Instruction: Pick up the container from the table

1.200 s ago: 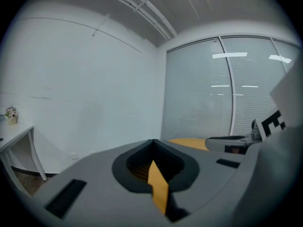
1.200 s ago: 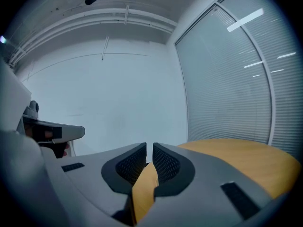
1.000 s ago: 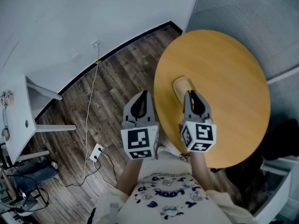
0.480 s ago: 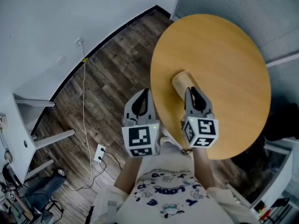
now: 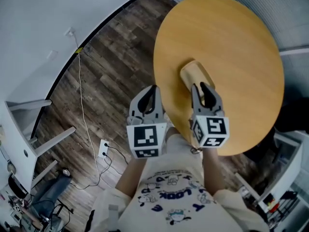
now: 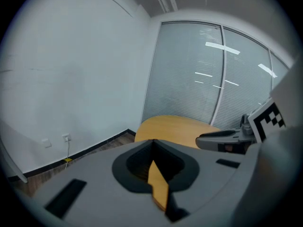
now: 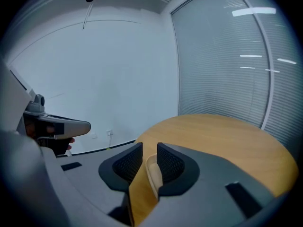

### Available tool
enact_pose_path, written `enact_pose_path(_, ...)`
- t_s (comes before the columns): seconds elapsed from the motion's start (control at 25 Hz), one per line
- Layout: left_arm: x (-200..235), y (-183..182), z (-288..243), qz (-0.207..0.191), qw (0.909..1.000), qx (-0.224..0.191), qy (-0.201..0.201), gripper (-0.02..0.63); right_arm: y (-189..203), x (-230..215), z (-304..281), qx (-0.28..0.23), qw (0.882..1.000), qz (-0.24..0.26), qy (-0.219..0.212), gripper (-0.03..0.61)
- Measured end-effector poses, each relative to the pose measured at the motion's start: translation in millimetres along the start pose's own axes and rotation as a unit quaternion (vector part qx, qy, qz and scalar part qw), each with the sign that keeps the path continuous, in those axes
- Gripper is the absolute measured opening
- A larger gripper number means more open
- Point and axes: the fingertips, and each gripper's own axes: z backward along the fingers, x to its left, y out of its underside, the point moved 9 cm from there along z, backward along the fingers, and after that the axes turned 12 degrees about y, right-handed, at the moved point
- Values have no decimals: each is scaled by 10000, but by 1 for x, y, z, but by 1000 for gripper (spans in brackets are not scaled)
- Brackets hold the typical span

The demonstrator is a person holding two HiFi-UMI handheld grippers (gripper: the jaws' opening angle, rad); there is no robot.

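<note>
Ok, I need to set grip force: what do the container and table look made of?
Container: pale tan, matte, thin rim; perhaps wood or plastic, can't tell. Table: warm wood-look top, smooth, even; likely veneer or laminate.

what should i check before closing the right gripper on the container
1. Container lies on the table with nothing else around it: ok.
2. Right gripper jaws apart: ok, though the gap is narrow.
3. Container rim inside that gap: ok; the right gripper view shows the pale rim close to one jaw, with table showing beside it.
4. Jaws low enough to catch the rim and not slip off: cannot tell.
5. Left gripper out of the way: ok; its jaws are together with nothing between them, and the head view shows it beside the table's edge, apart from the container.
</note>
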Motion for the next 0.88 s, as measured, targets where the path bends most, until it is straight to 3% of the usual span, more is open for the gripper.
enact_pose_path(0.44,10,35,-23,406,9981,465,-38,2,36,-2,-30,908,9938,571,-283,84)
enact_pose_path(0.88,9,62,-35,657,9945,810,-66,2,66,-5,-47,1936,9711,1289,-534,83)
